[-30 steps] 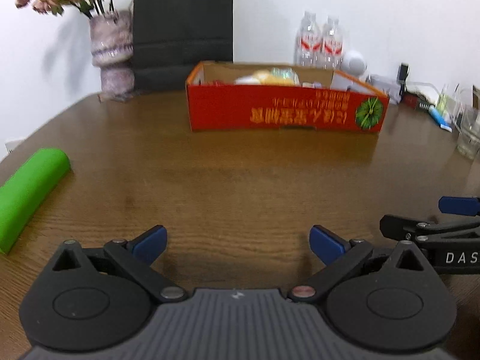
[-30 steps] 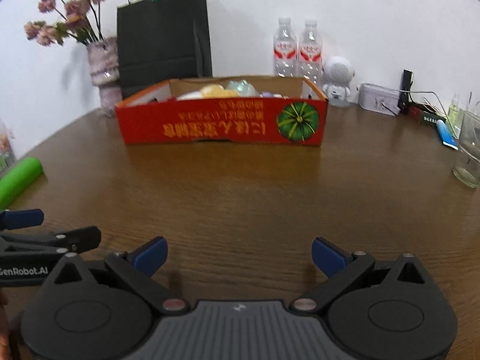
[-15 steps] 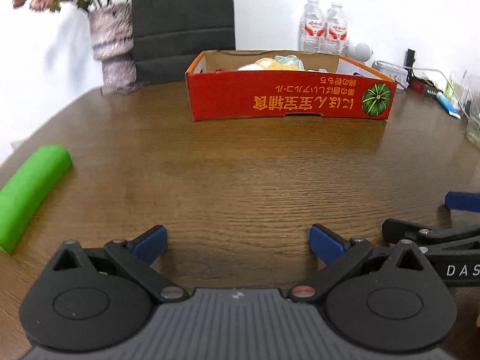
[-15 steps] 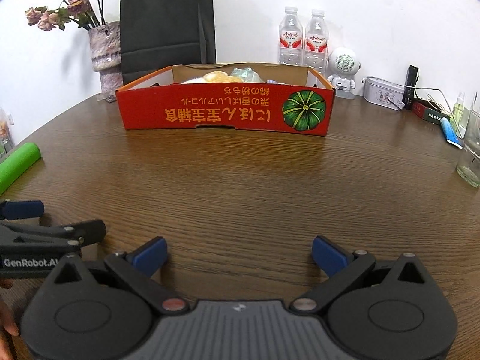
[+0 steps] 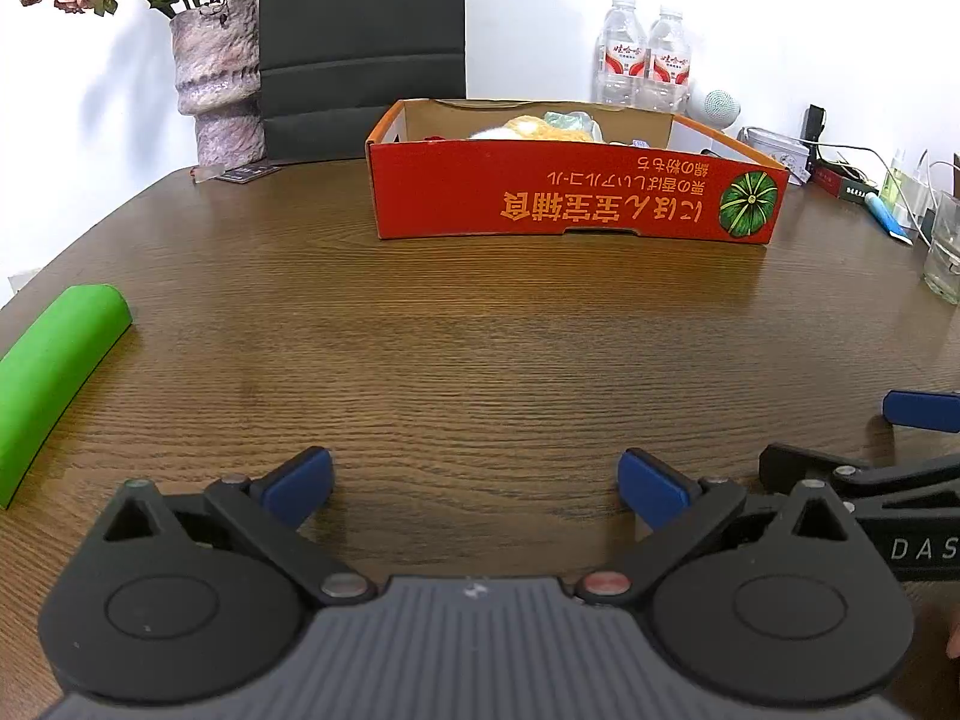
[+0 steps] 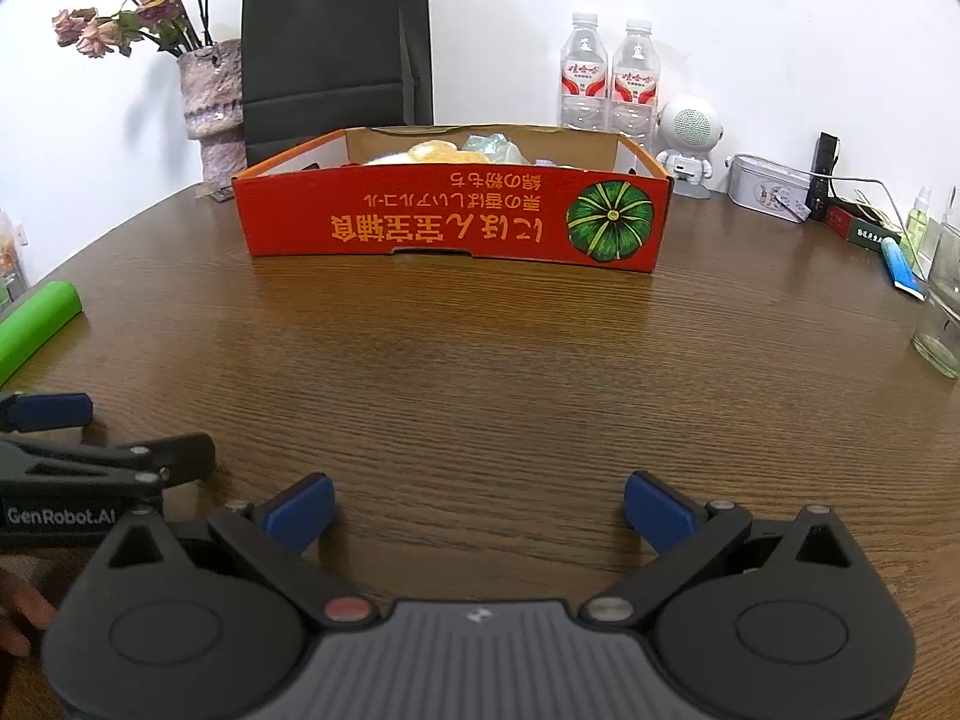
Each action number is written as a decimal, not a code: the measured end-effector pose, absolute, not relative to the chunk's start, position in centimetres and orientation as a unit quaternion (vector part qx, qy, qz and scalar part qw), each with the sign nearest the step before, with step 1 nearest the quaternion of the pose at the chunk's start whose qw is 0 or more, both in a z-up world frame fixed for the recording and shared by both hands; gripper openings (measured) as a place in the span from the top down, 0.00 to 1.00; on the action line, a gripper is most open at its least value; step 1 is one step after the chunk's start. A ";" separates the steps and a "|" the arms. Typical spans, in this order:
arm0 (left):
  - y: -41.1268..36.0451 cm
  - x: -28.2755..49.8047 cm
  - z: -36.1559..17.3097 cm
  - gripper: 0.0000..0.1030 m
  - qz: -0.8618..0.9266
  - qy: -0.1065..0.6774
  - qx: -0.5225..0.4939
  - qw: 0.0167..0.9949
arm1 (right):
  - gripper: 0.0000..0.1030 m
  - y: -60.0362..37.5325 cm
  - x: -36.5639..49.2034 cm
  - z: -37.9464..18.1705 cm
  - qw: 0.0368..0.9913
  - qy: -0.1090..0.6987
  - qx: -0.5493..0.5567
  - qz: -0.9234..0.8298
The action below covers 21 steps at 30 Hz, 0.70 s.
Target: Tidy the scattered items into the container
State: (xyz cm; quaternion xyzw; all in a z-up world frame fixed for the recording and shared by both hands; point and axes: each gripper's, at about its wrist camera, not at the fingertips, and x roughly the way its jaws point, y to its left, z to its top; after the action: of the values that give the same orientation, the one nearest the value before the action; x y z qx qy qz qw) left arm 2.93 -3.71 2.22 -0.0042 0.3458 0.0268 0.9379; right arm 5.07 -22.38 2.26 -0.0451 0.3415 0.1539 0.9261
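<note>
A red cardboard box [image 5: 570, 198] with a pumpkin picture stands at the far middle of the brown table; it also shows in the right wrist view [image 6: 450, 222]. Several items lie inside it, mostly hidden by its wall. My left gripper [image 5: 474, 483] is open and empty, low over the table's near part. My right gripper [image 6: 477, 510] is open and empty, just to the right of the left one. A green roll [image 5: 54, 372] lies on the table at the left; it also shows in the right wrist view [image 6: 36, 324].
A vase of dried flowers [image 6: 210, 108] and a black paper bag [image 6: 336, 42] stand behind the box at the left. Two water bottles [image 6: 609, 84], a white robot speaker [image 6: 690, 138], a tin [image 6: 768, 186] and a glass [image 6: 942, 312] are at the right.
Both grippers have tilted up and drawn slightly closer to the box. Both stay open and empty.
</note>
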 end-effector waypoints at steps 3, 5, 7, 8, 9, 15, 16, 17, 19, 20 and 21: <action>-3.8 3.0 2.2 0.00 0.027 0.346 -0.004 0.938 | 0.00 -22.3 4.9 2.3 0.926 0.342 -0.046 0.155; -3.8 3.0 2.2 0.00 0.028 0.346 -0.003 0.938 | 0.00 -22.3 4.8 2.3 0.925 0.342 -0.047 0.157; -3.8 3.0 2.2 0.00 0.027 0.346 -0.003 0.938 | 0.00 -22.3 4.8 2.3 0.925 0.342 -0.047 0.157; -3.7 3.0 2.2 0.00 0.024 0.346 -0.002 0.938 | 0.00 -22.3 4.8 2.3 0.926 0.342 -0.047 0.157; -3.7 3.0 2.2 0.00 0.021 0.346 -0.002 0.938 | 0.00 -22.3 4.9 2.3 0.926 0.342 -0.046 0.156; -3.8 3.0 2.2 0.00 0.022 0.346 -0.002 0.938 | 0.00 -22.4 5.1 2.3 0.926 0.342 -0.044 0.157; -3.8 3.0 2.2 0.00 0.022 0.346 -0.002 0.938 | 0.00 -22.4 5.1 2.3 0.926 0.342 -0.044 0.157; -3.8 3.0 2.2 0.00 0.022 0.346 -0.002 0.938 | 0.00 -22.4 5.1 2.3 0.926 0.342 -0.044 0.157; -3.8 3.0 2.2 0.00 0.022 0.346 -0.002 0.938 | 0.00 -22.4 5.1 2.3 0.926 0.342 -0.043 0.157; -3.8 3.0 2.2 0.00 0.022 0.346 -0.002 0.938 | 0.00 -22.4 5.1 2.3 0.926 0.342 -0.043 0.157; -3.8 3.0 2.2 0.00 0.022 0.346 -0.002 0.938 | 0.00 -22.4 5.1 2.3 0.926 0.342 -0.044 0.157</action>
State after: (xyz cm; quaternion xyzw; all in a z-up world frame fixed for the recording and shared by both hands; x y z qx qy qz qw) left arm 2.97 -3.83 2.24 -0.0020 0.3460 0.0223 0.9380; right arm 5.13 -22.39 2.32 -0.0437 0.3418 0.1566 0.9256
